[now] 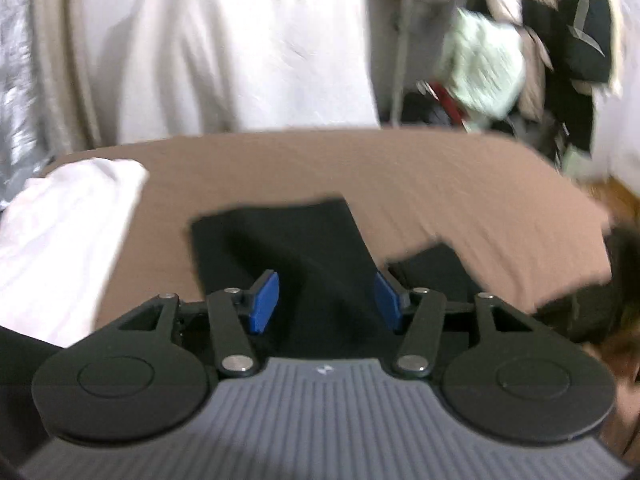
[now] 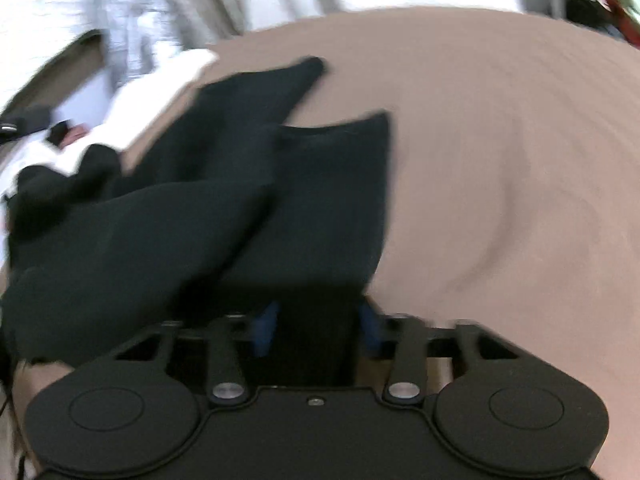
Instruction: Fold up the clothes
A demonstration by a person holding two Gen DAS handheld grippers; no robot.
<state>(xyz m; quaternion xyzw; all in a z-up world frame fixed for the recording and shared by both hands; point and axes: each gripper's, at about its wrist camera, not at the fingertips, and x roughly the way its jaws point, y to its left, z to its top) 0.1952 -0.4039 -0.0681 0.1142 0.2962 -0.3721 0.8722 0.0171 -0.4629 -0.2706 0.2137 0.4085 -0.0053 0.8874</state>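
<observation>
- The left claw (image 1: 327, 302) stands released, its two blue pads (image 1: 264, 302) well apart; black cloth lies under and beyond the gap, and neither pad presses on it.
- The right claw (image 2: 318, 330) has black cloth between its blue pads (image 2: 266, 330). The picture is blurred and the cloth hides the tips, so the grip itself is hard to see; I take the claw as clenched on the fabric.
- The black garment (image 2: 192, 200) spreads from the right claw up and to the left, with several folded flaps overlapping. One flap ends in a squared edge; a narrower one tapers to a point farther off.
- From the left wrist, the same black garment (image 1: 280, 240) shows as a flat dark panel with a second piece beside it to the right.
- It all lies on a brown bed sheet (image 1: 420, 184), smooth apart from a few soft ripples.
- A white cloth (image 1: 68, 236) lies bunched on the sheet's left side, near the garment.
- Beyond the bed hangs a white curtain (image 1: 240, 40); to the right, blurred, is a heap of clothes (image 1: 520, 48) in pale green, beige and black.
</observation>
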